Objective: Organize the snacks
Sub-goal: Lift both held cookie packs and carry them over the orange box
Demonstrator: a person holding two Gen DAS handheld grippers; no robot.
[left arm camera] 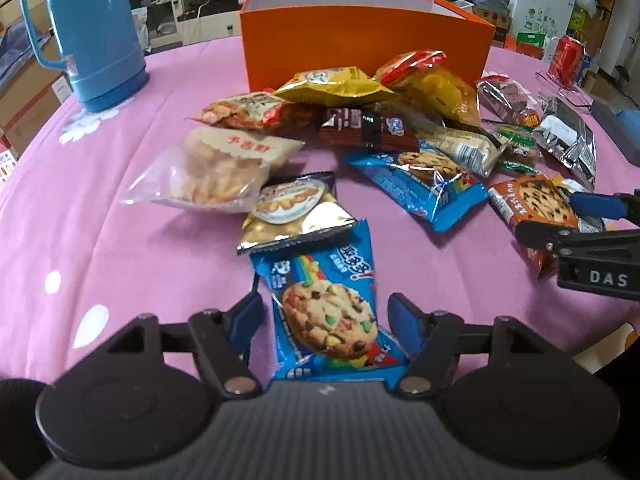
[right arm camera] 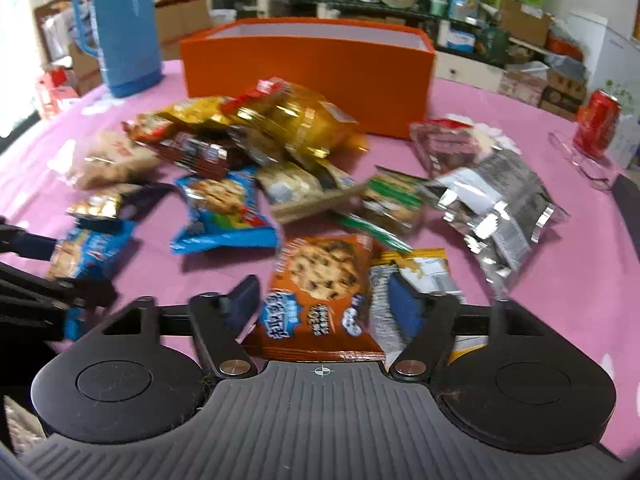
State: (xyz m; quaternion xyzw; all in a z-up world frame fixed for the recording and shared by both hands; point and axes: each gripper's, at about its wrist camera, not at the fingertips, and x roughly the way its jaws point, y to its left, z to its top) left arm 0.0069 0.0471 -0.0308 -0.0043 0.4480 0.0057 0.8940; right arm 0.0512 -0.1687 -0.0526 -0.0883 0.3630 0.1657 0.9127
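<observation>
Several snack packets lie in a heap on the pink tablecloth (left arm camera: 120, 264) in front of an open orange box (left arm camera: 360, 40). My left gripper (left arm camera: 326, 316) is open, its fingers on either side of a blue cookie packet (left arm camera: 332, 316) that lies on the cloth. My right gripper (right arm camera: 326, 304) is open around an orange cookie packet (right arm camera: 320, 300), also flat on the cloth. The right gripper also shows in the left wrist view (left arm camera: 576, 220) beside that orange packet (left arm camera: 532, 204). The left gripper's fingers (right arm camera: 36, 248) show at the left edge of the right wrist view.
A blue thermos jug (left arm camera: 88, 32) stands at the back left. A red soda can (right arm camera: 598, 124) stands at the back right. A silver foil packet (right arm camera: 496, 212) lies to the right of the heap. Shelves and boxes fill the room behind.
</observation>
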